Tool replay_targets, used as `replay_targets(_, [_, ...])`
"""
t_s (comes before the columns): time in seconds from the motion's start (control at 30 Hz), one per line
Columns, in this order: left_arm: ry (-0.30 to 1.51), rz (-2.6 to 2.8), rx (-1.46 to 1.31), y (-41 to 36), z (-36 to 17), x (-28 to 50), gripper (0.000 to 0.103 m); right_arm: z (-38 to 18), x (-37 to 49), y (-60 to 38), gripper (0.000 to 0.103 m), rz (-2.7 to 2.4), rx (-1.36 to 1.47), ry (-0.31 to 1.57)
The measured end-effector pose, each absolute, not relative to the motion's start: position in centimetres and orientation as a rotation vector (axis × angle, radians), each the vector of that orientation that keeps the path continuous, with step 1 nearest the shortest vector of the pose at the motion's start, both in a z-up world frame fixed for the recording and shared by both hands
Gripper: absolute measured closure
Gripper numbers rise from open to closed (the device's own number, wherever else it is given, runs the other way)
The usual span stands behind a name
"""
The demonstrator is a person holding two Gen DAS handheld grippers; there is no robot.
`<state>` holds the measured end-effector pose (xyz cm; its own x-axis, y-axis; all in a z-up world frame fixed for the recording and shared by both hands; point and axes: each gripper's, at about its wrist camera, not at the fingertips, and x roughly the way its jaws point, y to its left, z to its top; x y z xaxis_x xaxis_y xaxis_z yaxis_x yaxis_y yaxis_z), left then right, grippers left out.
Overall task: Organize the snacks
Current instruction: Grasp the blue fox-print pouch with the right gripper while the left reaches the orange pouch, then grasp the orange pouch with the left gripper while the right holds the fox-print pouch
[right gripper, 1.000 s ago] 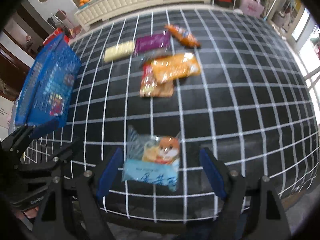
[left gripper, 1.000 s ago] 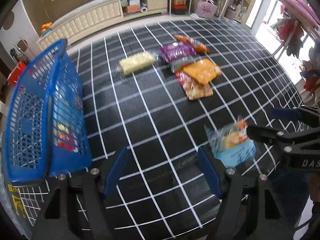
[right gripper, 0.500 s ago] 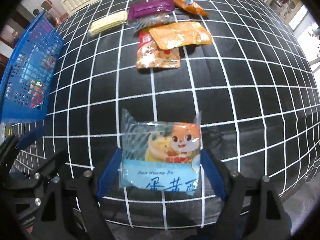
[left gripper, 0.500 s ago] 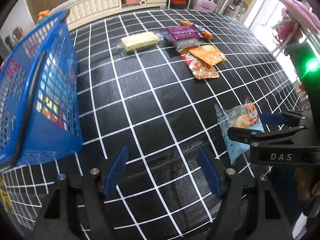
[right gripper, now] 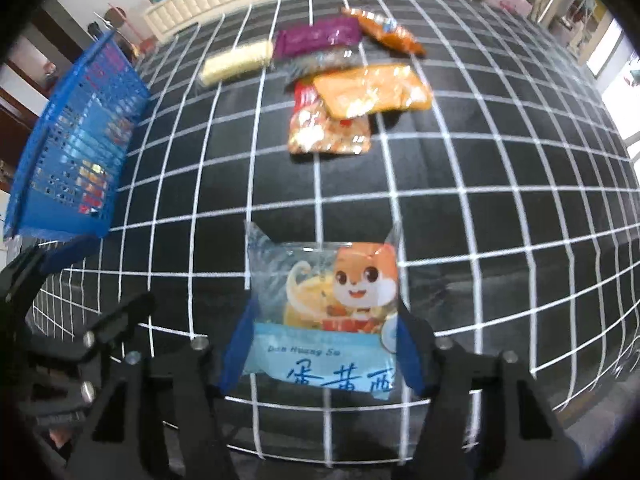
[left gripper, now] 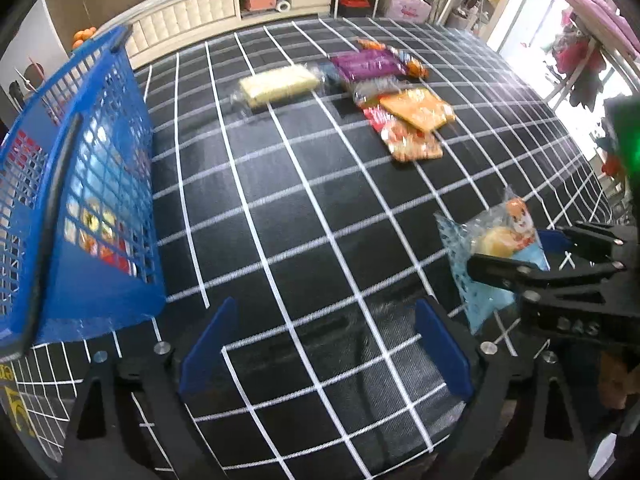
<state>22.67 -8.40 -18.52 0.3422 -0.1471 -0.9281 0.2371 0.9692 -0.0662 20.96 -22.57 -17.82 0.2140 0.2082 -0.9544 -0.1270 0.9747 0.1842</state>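
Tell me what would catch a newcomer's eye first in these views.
Probably the light blue cartoon-fox snack packet near the table's front edge, with the right gripper closing around it. Next, the blue basket at the left, then the cluster of orange and purple packets farther back on the black grid cloth.

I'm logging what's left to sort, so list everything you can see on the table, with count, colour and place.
Basket: one, blue, left edge of the table, snacks inside.
Tablecloth: one, black with white grid, covers the table.
Yellow pack: one, pale yellow, far middle.
Purple pack: one, purple, far, right of the yellow pack.
Silver pack: one, grey, just under the purple pack.
Long orange pack: one, orange, farthest right.
Orange pouch: one, orange, lying on the red pack.
Red pack: one, red and orange, mid table.
Fox pack: one, light blue, near edge.
Left tongs: blue pads, opening, nothing between them.
Right tongs: blue pads, closing on the fox pack's sides.
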Motion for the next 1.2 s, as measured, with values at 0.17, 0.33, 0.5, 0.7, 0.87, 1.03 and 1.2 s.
replay_targets(0.17, [1.154, -0.249, 0.107, -9.8, -17.0, 24.2, 0.0, -16.4, 21.4, -25.5, 0.036, 0.218, 0.126, 1.312])
replay_targets(0.33, [1.146, -0.289, 0.142, -12.0, -16.2, 26.0, 0.0, -16.1, 22.4, -28.1, 0.036, 0.193, 0.167, 1.303])
replay_targets(0.5, [1.119, -0.311, 0.191, -14.2, -15.6, 27.8, 0.0, -15.6, 23.5, -28.9, 0.036, 0.183, 0.175, 1.282])
replay_targets(0.7, [1.111, -0.438, 0.25, -17.6, -14.8, 30.7, 0.0, -15.1, 25.6, -30.4, 0.036, 0.182, 0.173, 1.247])
replay_targets(0.87, [1.153, -0.489, 0.33, -20.4, -16.5, 33.7, 0.003, -15.4, 26.9, -31.8, 0.036, 0.176, 0.176, 1.236])
replay_targets(1.03, [1.19, -0.53, 0.368, -22.4, -19.0, 36.2, 0.012, -16.2, 28.3, -33.1, 0.036, 0.166, 0.172, 1.233])
replay_targets(1.2, [1.202, -0.56, 0.452, -24.5, -21.3, 37.6, 0.025, -16.9, 29.4, -33.9, 0.036, 0.18, 0.2, 1.234])
